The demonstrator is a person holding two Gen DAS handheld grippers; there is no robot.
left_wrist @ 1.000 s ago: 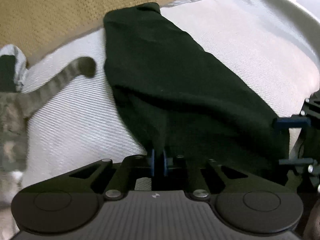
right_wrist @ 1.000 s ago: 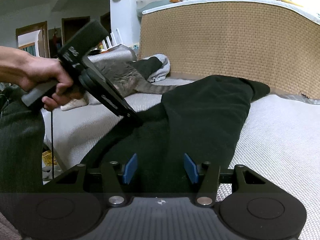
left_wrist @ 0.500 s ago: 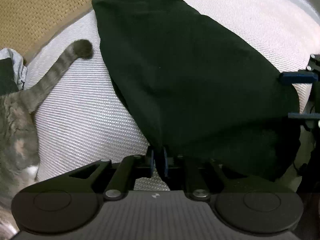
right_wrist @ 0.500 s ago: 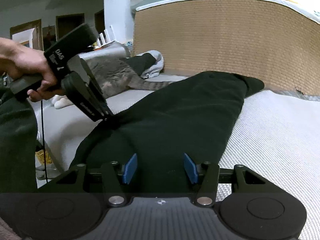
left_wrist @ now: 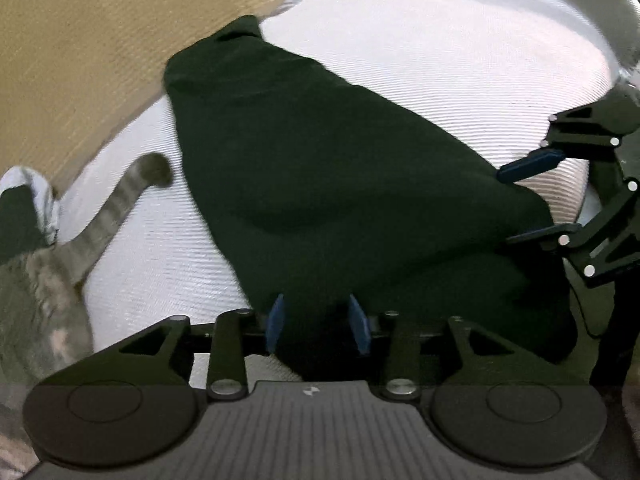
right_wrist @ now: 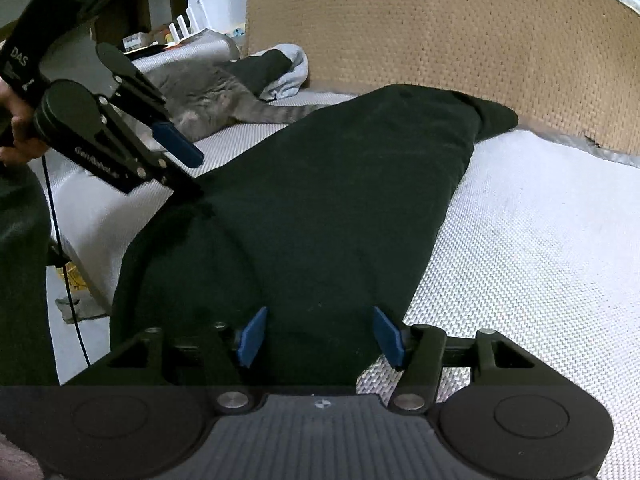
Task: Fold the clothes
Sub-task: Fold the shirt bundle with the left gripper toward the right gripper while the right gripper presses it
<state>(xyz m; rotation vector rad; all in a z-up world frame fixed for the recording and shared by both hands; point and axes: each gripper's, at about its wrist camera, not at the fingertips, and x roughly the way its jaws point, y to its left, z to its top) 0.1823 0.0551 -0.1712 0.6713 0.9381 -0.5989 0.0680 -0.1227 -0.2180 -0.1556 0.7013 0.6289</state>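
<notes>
Left gripper [left_wrist: 316,322] jaws have just been opening, pads now clear of the dark green folded fabric garment [left_wrist: 340,184] between them. Right gripper [right_wrist: 320,336] is spread wide over its near edge. The garment lies on the white woven mattress [right_wrist: 540,240], grey tabby cat [right_wrist: 208,100] beyond.

**Clearance: right side open, left blocked**

Bare mattress [right_wrist: 540,240] right of the dark garment [right_wrist: 320,200] is free. Left: cat [right_wrist: 208,96], tail [left_wrist: 120,208] just beside garment edge. Far: wicker headboard [right_wrist: 440,48] bounds reach.
</notes>
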